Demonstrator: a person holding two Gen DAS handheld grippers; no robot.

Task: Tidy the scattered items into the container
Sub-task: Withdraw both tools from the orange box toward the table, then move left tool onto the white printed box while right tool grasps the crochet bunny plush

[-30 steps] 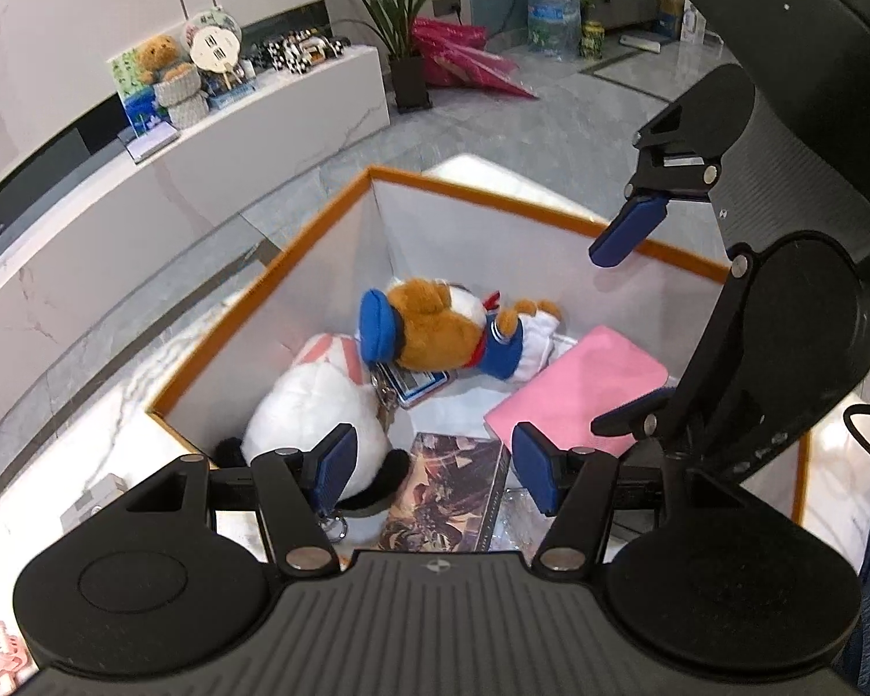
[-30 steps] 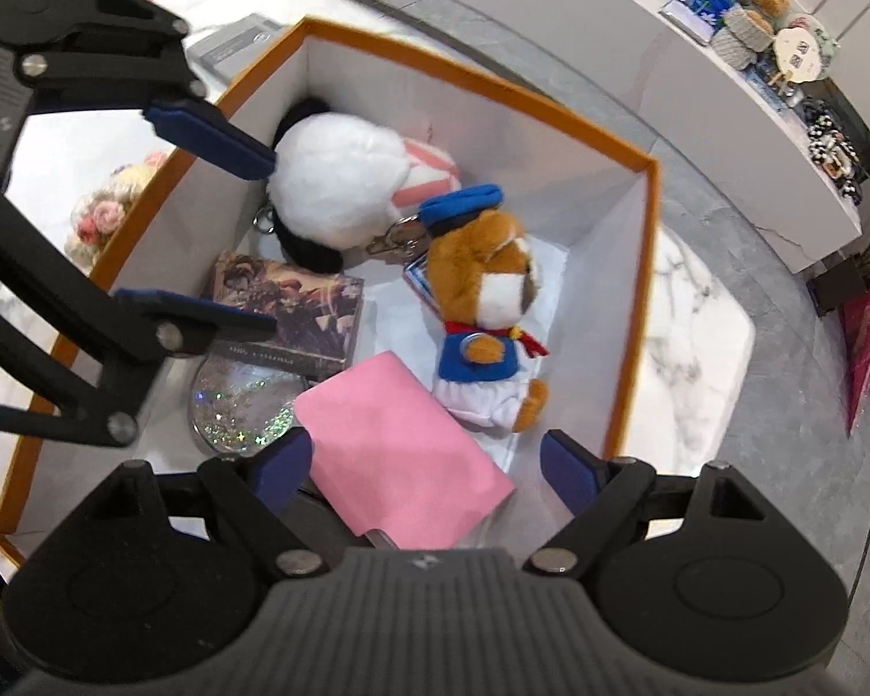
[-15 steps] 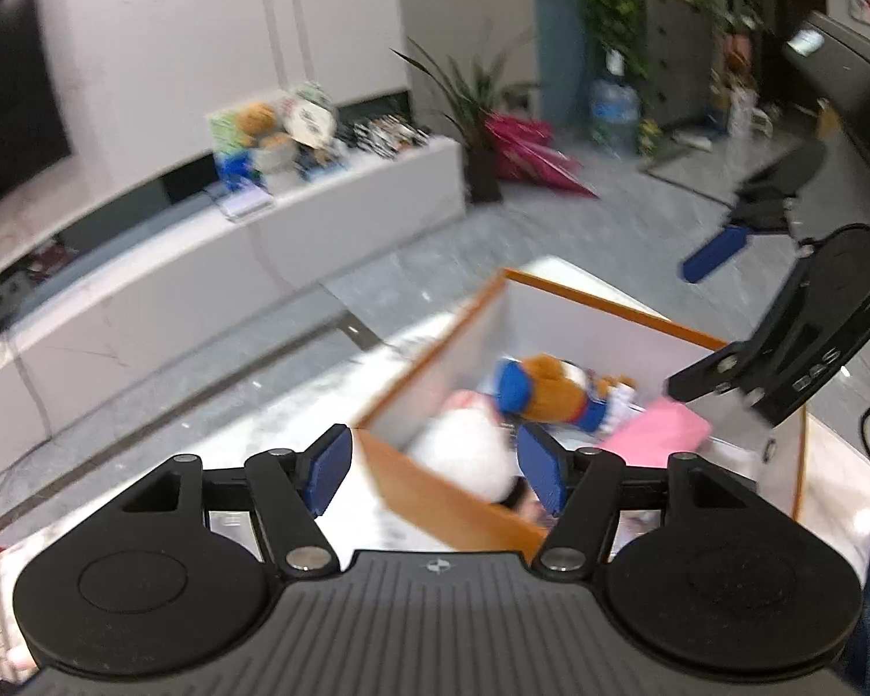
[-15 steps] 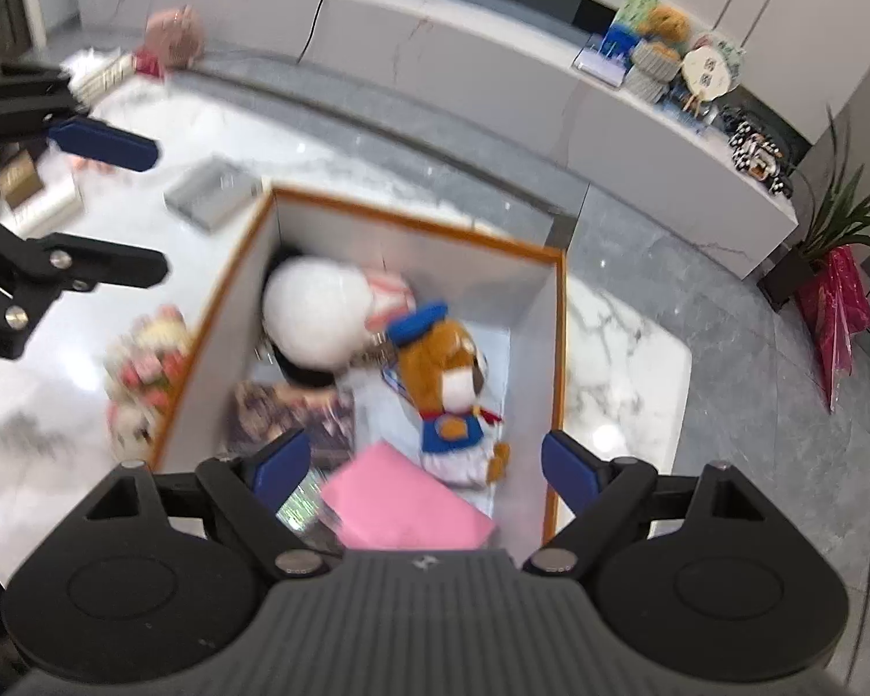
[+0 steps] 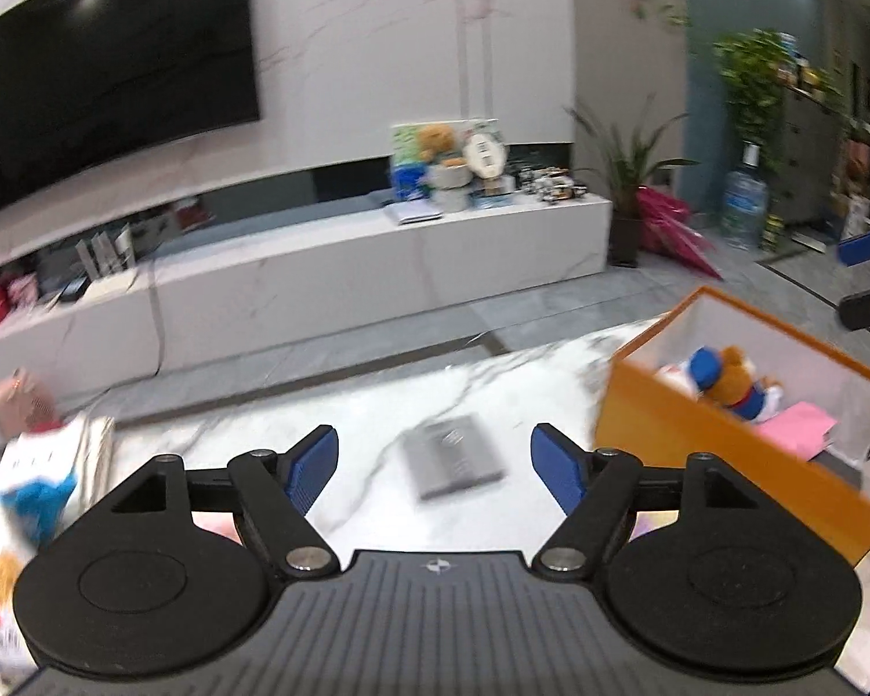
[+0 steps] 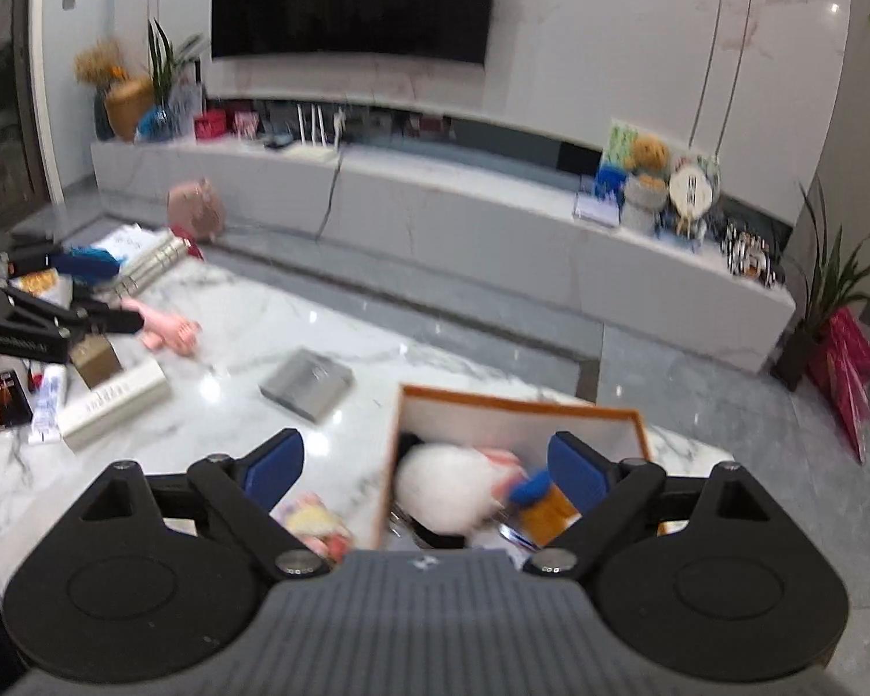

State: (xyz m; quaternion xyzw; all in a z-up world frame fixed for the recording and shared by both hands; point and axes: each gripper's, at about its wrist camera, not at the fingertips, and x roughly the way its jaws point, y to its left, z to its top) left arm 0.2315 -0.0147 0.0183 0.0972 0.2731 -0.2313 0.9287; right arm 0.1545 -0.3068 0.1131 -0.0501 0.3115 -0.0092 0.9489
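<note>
Lying flat on the marble table (image 5: pixel 493 388) just left of the orange box (image 5: pixel 725 452), grey booklet (image 5: pixel 455 455) looks light, stiff, slick, best pinched across one raised edge, with left gripper (image 5: pixel 435 467) and right gripper (image 6: pixel 426 470) spread, just opened wider, empty.

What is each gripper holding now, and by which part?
Nothing. The left gripper and the right gripper are both open, with nothing between their blue pads.
</note>
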